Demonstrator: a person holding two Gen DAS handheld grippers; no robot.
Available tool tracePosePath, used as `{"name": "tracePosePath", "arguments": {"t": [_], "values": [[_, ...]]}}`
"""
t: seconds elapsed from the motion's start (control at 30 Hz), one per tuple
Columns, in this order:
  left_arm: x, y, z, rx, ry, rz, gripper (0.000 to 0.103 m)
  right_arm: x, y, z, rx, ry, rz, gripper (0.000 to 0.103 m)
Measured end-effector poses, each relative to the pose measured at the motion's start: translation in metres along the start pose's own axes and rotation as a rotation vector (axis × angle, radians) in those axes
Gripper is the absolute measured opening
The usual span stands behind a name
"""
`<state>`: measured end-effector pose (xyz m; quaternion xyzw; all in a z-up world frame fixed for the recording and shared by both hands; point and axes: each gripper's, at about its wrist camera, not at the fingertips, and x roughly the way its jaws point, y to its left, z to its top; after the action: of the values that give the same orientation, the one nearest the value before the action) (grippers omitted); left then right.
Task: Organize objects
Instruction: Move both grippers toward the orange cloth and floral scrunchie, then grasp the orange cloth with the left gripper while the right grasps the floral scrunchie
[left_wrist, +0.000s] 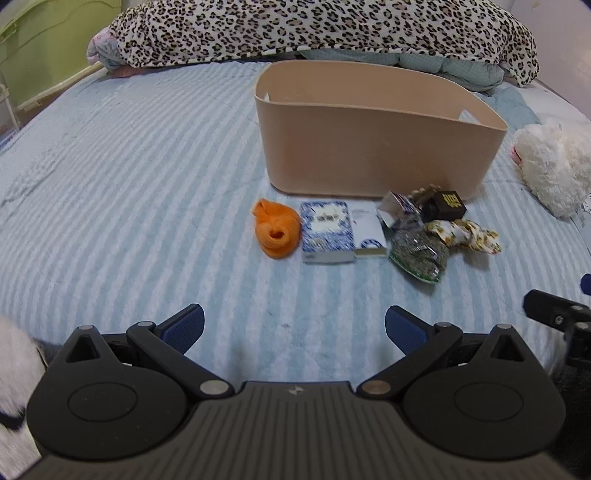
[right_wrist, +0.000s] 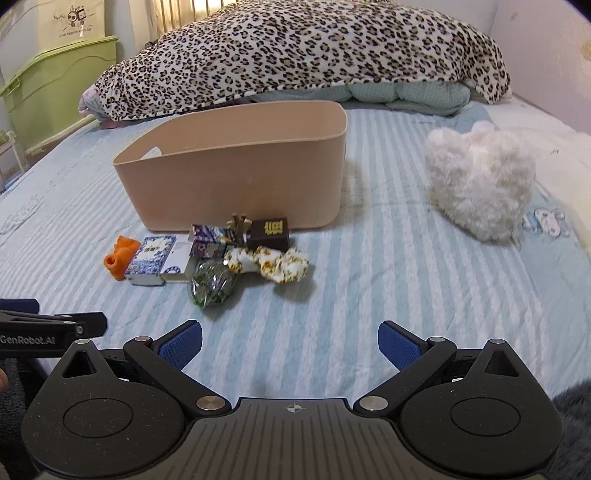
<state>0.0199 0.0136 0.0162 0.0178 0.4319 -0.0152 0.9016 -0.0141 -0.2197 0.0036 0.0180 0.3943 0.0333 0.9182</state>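
Note:
A tan bin (left_wrist: 373, 147) (right_wrist: 236, 177) stands on the striped bed. In front of it lie an orange cloth roll (left_wrist: 276, 232) (right_wrist: 119, 262), a blue-patterned box (left_wrist: 325, 232) (right_wrist: 150, 260), a white box (left_wrist: 369, 232) (right_wrist: 177, 265), a green packet (left_wrist: 419, 251) (right_wrist: 211, 282), a floral scrunchie (left_wrist: 463, 230) (right_wrist: 275, 264), a dark box (left_wrist: 445, 204) (right_wrist: 269, 230) and a small printed packet (left_wrist: 399, 205) (right_wrist: 207, 236). My left gripper (left_wrist: 294, 328) is open and empty, short of the row. My right gripper (right_wrist: 290, 341) is open and empty, near the bed's front.
A fluffy white plush (right_wrist: 480, 184) (left_wrist: 554, 162) lies right of the bin. A leopard-print blanket (right_wrist: 303, 55) is heaped at the back. A green storage box (right_wrist: 55, 92) stands beyond the bed's left edge. Each gripper's side shows in the other's view.

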Motion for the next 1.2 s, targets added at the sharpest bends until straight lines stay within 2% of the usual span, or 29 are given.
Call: {"name": "tracePosePath", "arguments": {"t": [0.23,0.37,0.53,0.7,0.8,1.0,1.2], "values": [[0.006,0.011,0.026,0.057,-0.005,0.036,0.103,0.008,0.004,0.025,-0.037,0.011,0.003,0.103],[0.014,0.017,0.044,0.069,0.019,-0.004,0.103,0.018,0.008,0.045,-0.056,0.021,0.013,0.101],[0.027,0.019,0.066,0.121,0.012,0.021,0.103,0.041,0.008,0.072,-0.066,0.076,0.049,0.099],[0.053,0.028,0.087,0.133,0.025,0.039,0.103,0.062,0.006,0.089,-0.113,0.111,0.029,0.099],[0.074,0.034,0.091,0.136,0.051,0.048,0.103,0.073,0.006,0.092,-0.135,0.132,0.03,0.099],[0.112,0.043,0.087,0.122,0.132,-0.001,0.103,0.102,0.008,0.082,-0.183,0.214,0.039,0.096],[0.136,0.044,0.079,0.093,0.21,-0.037,0.103,0.122,0.002,0.075,-0.172,0.299,0.038,0.091]]}}
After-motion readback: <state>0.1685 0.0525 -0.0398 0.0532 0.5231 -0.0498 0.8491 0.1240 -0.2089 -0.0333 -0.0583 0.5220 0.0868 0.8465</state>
